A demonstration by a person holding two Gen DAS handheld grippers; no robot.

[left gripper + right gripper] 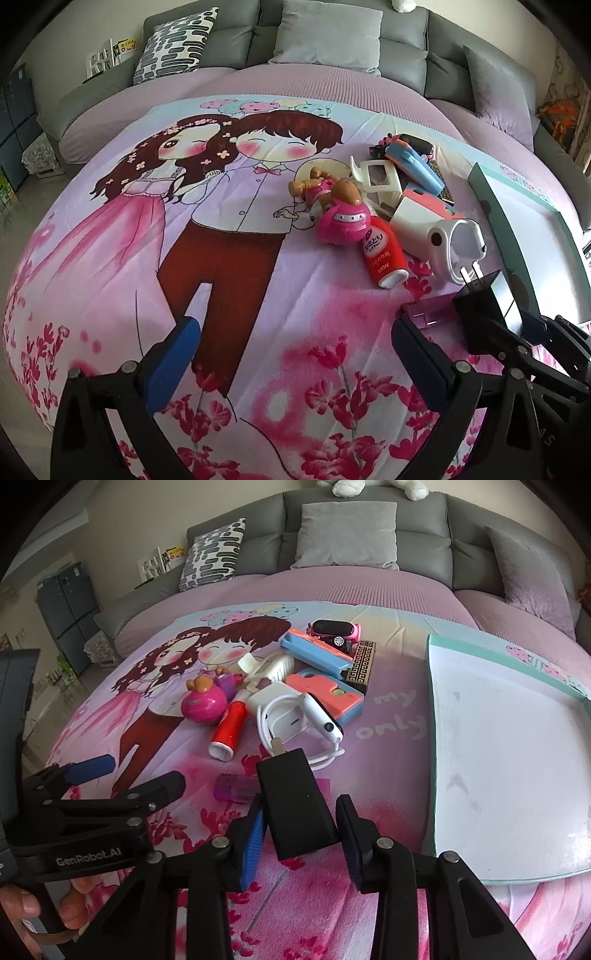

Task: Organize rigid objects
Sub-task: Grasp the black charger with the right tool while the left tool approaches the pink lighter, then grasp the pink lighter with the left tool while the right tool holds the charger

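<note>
Low in the right wrist view, the right gripper (301,834) has a black charger (299,805) between its fingers; the blue left pad (253,843) lies against its side, while a sliver of gap seems to show at the right finger, so a firm clamp on the charger cannot be told. The charger's long axis runs away from the camera, prongs toward the pile. Its near end is hidden behind the fingers. It covers part of a pink lighter (236,788) on the blanket (388,716).

The left gripper (295,354) stands wide with nothing between its fingers.

In the pile, a red bottle (229,731) lies with its white end toward the camera, beside a pink toy (203,705). A white cable (269,731) is half buried under other things. The tray (498,746), right of the pile, is cut off at the picture's edge.
</note>
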